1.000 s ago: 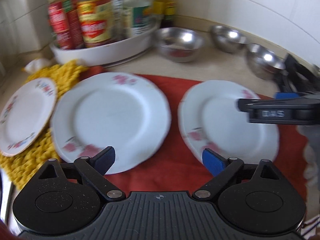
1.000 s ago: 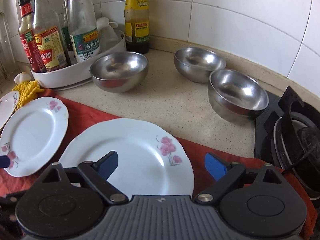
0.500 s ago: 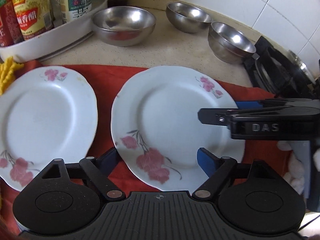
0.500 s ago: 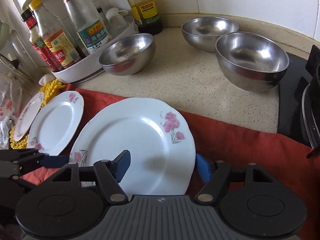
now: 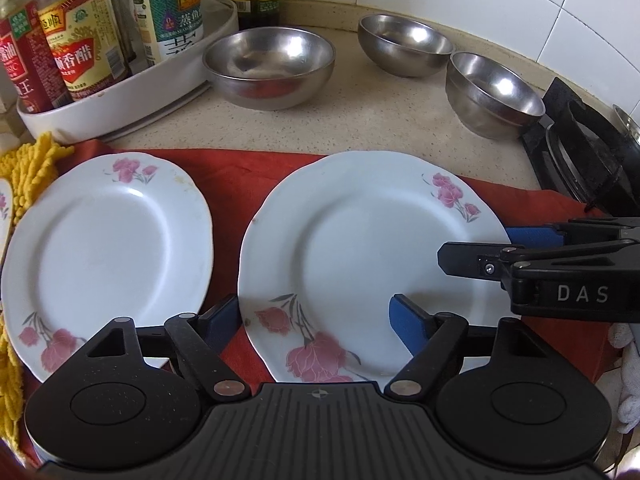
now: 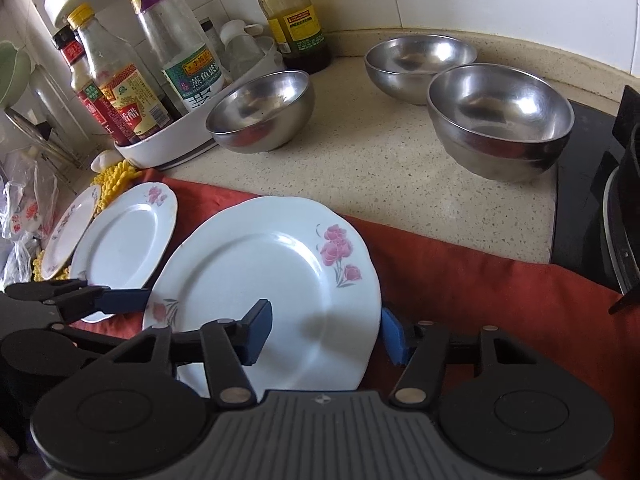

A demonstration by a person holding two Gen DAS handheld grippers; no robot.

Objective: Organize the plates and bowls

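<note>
A large white plate with pink flowers (image 5: 360, 248) (image 6: 264, 272) lies on a red cloth (image 5: 248, 168). My left gripper (image 5: 316, 316) is open and straddles its near-left rim, one finger off the rim, one above the plate. My right gripper (image 6: 324, 328) is open and straddles its right rim; it also shows in the left wrist view (image 5: 496, 252). A second white flowered plate (image 5: 104, 256) (image 6: 124, 244) lies to the left, and a smaller one (image 6: 70, 232) further left. Three steel bowls (image 5: 270, 66) (image 5: 406, 44) (image 5: 494, 94) stand on the counter behind.
A white tray (image 5: 120, 96) with sauce bottles (image 5: 76, 36) stands at the back left. A yellow mat (image 5: 28, 164) lies under the left plates. A black gas stove (image 5: 588, 152) is at the right. Tiled wall behind.
My left gripper has swung right from the left plate to the large plate's left rim. My right gripper has come closer and lower onto its right rim.
</note>
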